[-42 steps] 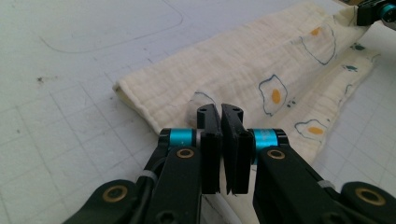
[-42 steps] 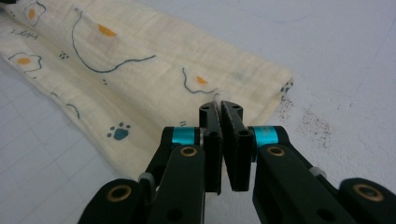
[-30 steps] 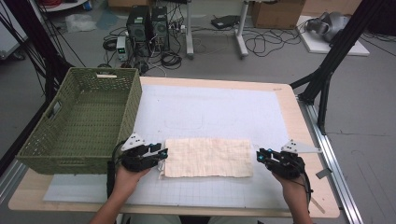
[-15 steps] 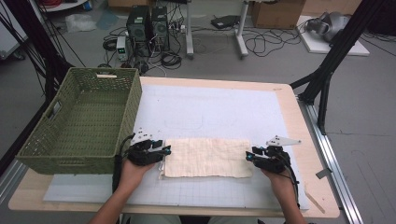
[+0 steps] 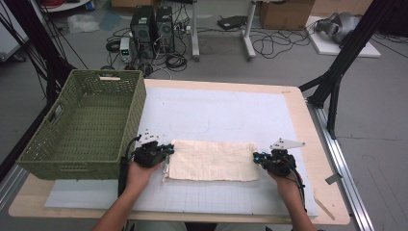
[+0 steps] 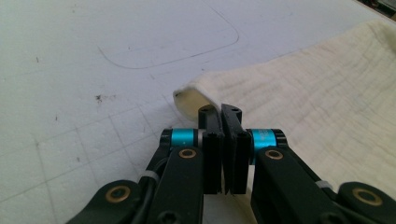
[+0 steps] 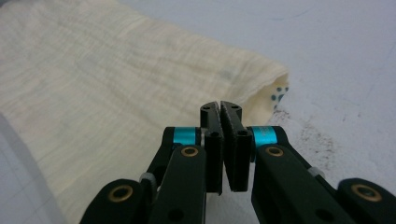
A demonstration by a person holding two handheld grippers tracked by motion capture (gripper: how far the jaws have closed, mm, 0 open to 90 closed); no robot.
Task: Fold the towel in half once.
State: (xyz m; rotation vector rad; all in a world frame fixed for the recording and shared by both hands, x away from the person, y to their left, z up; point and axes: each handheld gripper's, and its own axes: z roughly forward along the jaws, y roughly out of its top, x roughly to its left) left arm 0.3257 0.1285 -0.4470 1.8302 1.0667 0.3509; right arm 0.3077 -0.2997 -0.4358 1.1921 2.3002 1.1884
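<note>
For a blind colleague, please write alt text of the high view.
A person's two grippers, left and right, meet opposite ends of a folded cream cloth on a white mat; a green basket stands at the left.

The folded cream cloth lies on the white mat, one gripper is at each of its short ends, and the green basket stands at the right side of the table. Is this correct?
Not quite: the green basket stands at the left side of the table, as the high view shows. The rest holds: the folded cream cloth lies on the white mat, with the left gripper and the right gripper at its short ends.

Hand-held gripper (image 6: 223,112) — black jaws, cyan collars, brass screws, black cable.
</note>
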